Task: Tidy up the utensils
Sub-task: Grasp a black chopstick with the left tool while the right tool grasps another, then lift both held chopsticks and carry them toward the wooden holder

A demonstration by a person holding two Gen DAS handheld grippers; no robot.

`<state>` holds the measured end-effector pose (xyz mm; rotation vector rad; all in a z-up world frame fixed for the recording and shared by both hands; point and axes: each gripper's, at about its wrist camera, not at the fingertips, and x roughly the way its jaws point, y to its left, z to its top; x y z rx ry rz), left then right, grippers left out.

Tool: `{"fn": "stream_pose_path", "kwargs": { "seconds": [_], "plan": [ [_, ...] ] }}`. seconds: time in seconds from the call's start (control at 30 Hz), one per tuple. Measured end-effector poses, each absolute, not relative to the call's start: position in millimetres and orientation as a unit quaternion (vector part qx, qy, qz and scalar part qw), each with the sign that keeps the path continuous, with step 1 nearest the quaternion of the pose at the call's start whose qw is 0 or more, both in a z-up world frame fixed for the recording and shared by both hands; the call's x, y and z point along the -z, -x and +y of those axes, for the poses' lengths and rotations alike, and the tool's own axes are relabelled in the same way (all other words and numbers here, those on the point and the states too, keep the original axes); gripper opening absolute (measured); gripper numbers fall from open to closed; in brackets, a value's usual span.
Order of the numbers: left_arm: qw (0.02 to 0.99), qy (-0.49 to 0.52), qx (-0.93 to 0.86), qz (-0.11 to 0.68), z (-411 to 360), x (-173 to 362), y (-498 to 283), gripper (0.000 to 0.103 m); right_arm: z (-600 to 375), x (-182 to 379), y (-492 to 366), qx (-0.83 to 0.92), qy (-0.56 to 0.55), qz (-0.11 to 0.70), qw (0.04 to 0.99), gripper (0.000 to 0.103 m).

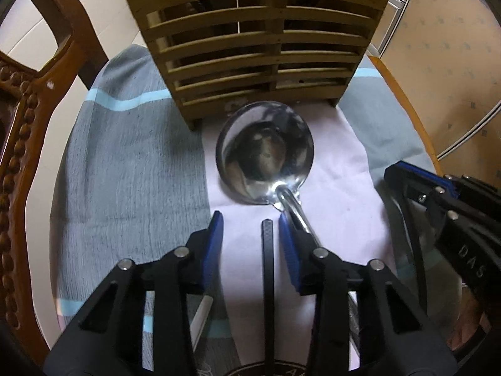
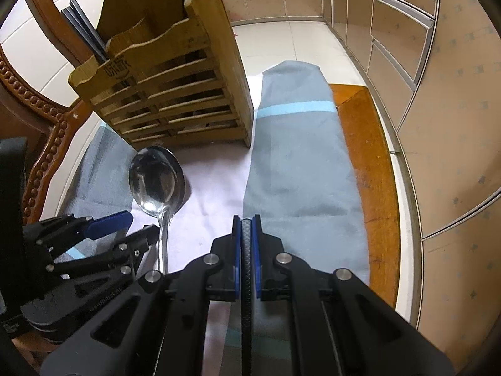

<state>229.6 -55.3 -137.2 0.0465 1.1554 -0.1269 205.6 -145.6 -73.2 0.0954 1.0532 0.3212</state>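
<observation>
The ladle [image 1: 264, 153] lies bowl-up on the cloth [image 1: 125, 156], just before the slatted wooden holder [image 1: 256, 59]. Your left gripper [image 1: 250, 228] stands parted, clamping nothing, its right pad against the handle. Your right gripper [image 2: 246, 222] is clenched, holding nothing.

One steel ladle [image 1: 264, 153] is lying on the cloth. One slatted bamboo utensil holder [image 1: 256, 53] is standing behind it, and at least three dark chopsticks [image 2: 86, 29] are sticking up out of it. One grey-and-white cloth [image 2: 300, 156] is covering the table [image 2: 372, 156]. One carved wooden chair [image 1: 28, 119] is showing at the side. Two tools are showing: the left tool [image 1: 250, 224] and the right tool [image 2: 246, 219].
</observation>
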Motion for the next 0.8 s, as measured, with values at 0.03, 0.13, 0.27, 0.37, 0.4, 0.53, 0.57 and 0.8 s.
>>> {"fn": "stream_pose_path", "kwargs": {
  "seconds": [0.03,0.13,0.27,0.37,0.4,0.53,0.57,0.8],
  "plan": [
    [0.838,-0.023,0.062,0.542,-57,137,-229,0.019,-145,74,-206,-0.152,-0.044,0.501,0.851,0.007],
    [0.839,-0.033,0.066,0.539,-60,139,-233,0.007,-142,75,-209,-0.151,-0.043,0.501,0.851,0.007],
    [0.842,-0.039,0.071,0.533,-61,134,-227,0.007,-140,69,-205,-0.154,-0.044,0.495,0.854,0.007],
    [0.853,-0.03,0.075,0.516,-57,112,-213,0.007,-141,58,-200,-0.156,-0.046,0.488,0.858,0.007],
    [0.859,-0.028,0.076,0.506,-55,101,-208,0.007,-142,55,-197,-0.157,-0.047,0.486,0.859,0.007],
    [0.886,-0.048,0.07,0.456,-51,60,-184,0.007,-144,32,-185,-0.165,-0.052,0.468,0.866,0.007],
    [0.892,-0.052,0.07,0.443,-51,48,-176,0.007,-146,23,-179,-0.169,-0.054,0.46,0.87,0.007],
    [0.924,-0.033,0.084,0.373,-38,-14,-138,0.007,-168,-28,-135,-0.178,-0.075,0.413,0.89,0.007]
  ]
}}
